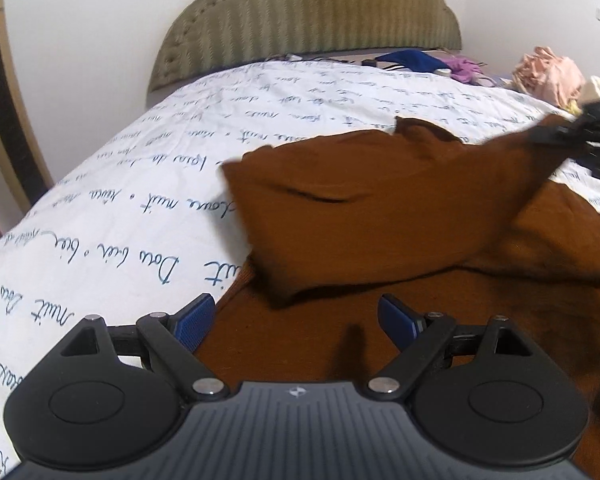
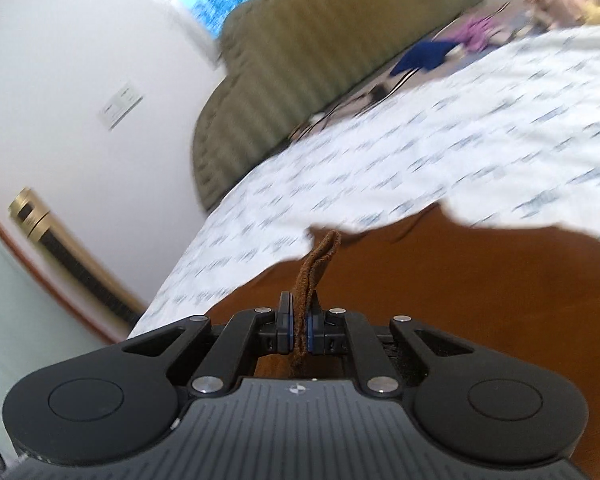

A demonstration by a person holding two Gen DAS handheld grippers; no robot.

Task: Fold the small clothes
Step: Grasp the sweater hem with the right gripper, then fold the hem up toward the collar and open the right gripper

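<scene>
A: What do the jaws hold?
B: The right gripper pinches a hem of the brown garment; the left gripper hovers spread above it.
A: How does it lie?
B: Rust-brown, rumpled on the bed, a flap raised ahead of the left jaws, stretching rightward toward the right gripper.

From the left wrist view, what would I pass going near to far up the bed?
Open left hand-held gripper → brown garment → white sheet with blue writing → dark blue cloth → green headboard.
</scene>
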